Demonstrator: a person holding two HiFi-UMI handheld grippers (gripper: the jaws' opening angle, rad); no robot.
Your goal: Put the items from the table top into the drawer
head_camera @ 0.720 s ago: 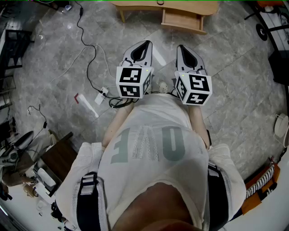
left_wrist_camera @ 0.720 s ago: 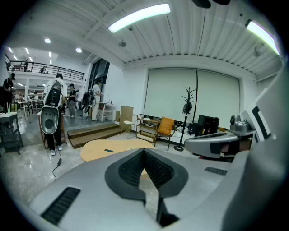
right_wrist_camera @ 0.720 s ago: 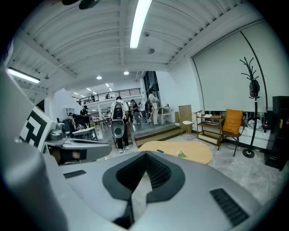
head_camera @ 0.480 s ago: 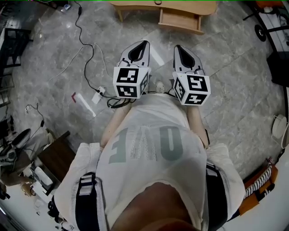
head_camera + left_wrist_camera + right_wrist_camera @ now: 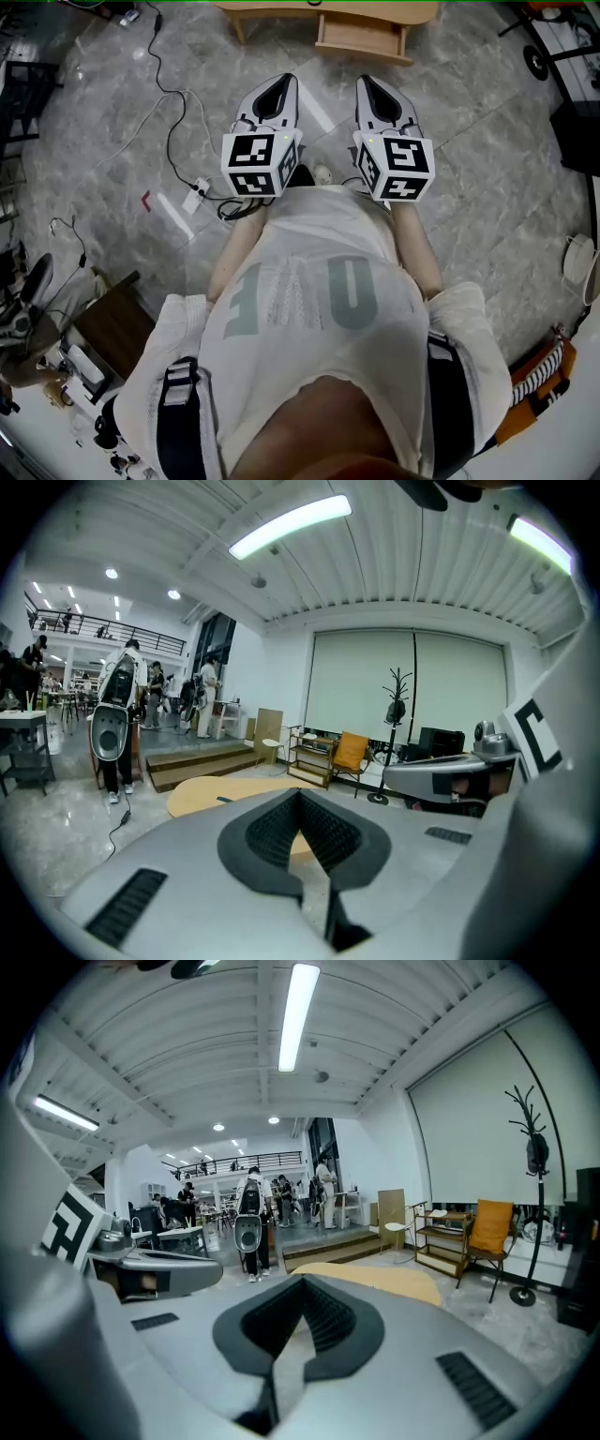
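Drawer point(image 5: 361, 36) and tabletop point(image 5: 281, 11) sit at the very top edge of the head view, well apart from the person. The drawer is pulled out of the pale wooden front, but what lies in it is too small to tell. A small dark thing rests on the tabletop's near edge and cannot be made out either.

The person stands on the grey stone floor point(image 5: 487, 187) in a white shirt point(image 5: 309, 281), with both tools held side by side in front of the body. Both point towards the tabletop and tilt slightly downward.

The left tool point(image 5: 279, 86) has its jaws together with nothing between them. In the left gripper view the ribbed pads meet at the tip, and the rounded tabletop shows beyond them. The right tool point(image 5: 373, 89) is likewise closed and empty, its pads meeting at the tip in its own view. Each tool carries a marker cube point(image 5: 253, 164) at its rear, close to the person's chest.

A black cable point(image 5: 173, 112) snakes across the floor to the person's left and ends at a white power strip point(image 5: 195, 194). An orange chair point(image 5: 352, 752) and a coat stand point(image 5: 398, 700) stand by the far wall.
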